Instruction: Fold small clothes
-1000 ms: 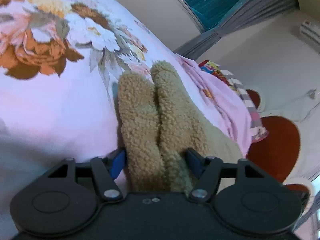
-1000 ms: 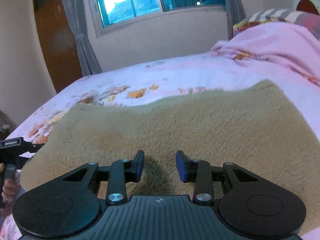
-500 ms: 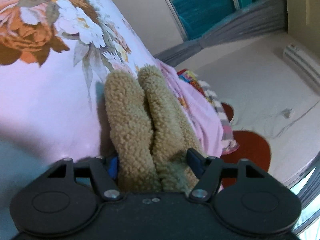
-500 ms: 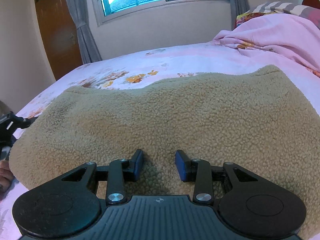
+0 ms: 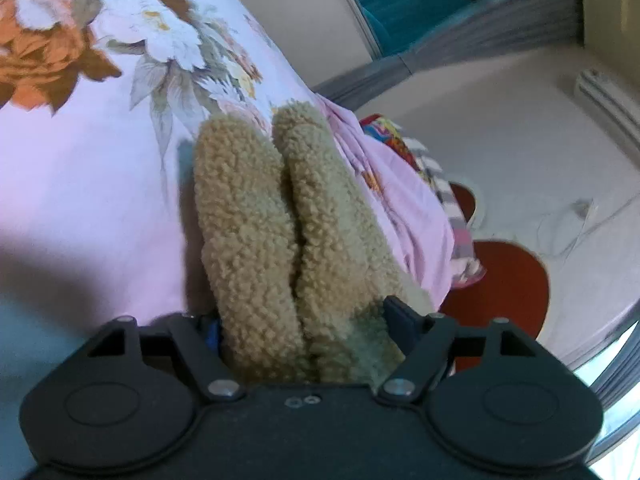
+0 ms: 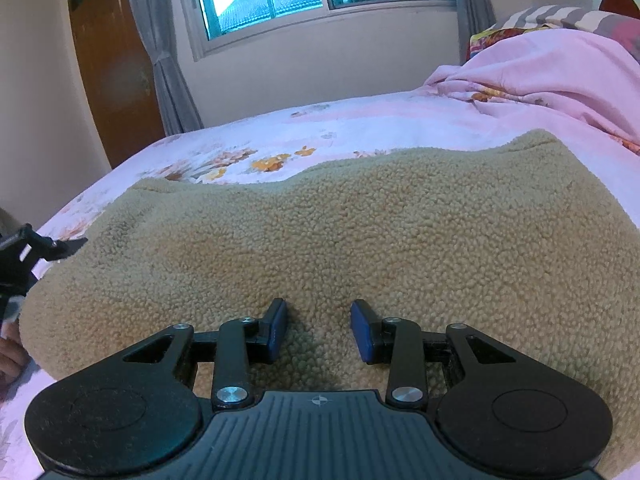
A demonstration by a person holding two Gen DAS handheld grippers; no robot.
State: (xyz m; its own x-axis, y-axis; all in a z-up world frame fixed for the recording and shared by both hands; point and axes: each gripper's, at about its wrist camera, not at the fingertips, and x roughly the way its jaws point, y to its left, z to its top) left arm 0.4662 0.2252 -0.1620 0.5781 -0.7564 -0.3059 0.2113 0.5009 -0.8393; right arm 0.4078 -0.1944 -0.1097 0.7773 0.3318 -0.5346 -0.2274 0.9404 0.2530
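**Left gripper lets go of the fold**

The fleece garment (image 6: pixel 340 240) lies doubled on the bed (image 6: pixel 380 120). At its nine o'clock edge the left gripper (image 5: pixel 298 320) has just been opening, both layers between its jaws. The right gripper (image 6: pixel 318 330) pinches the near edge, half-closed. This fold looks finished.

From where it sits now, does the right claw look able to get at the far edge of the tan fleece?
Probably not without moving: the right claw sits at the near edge of the tan fleece, its fingers pressed into the pile. The far edge lies across the whole folded garment, though nothing stands in between.
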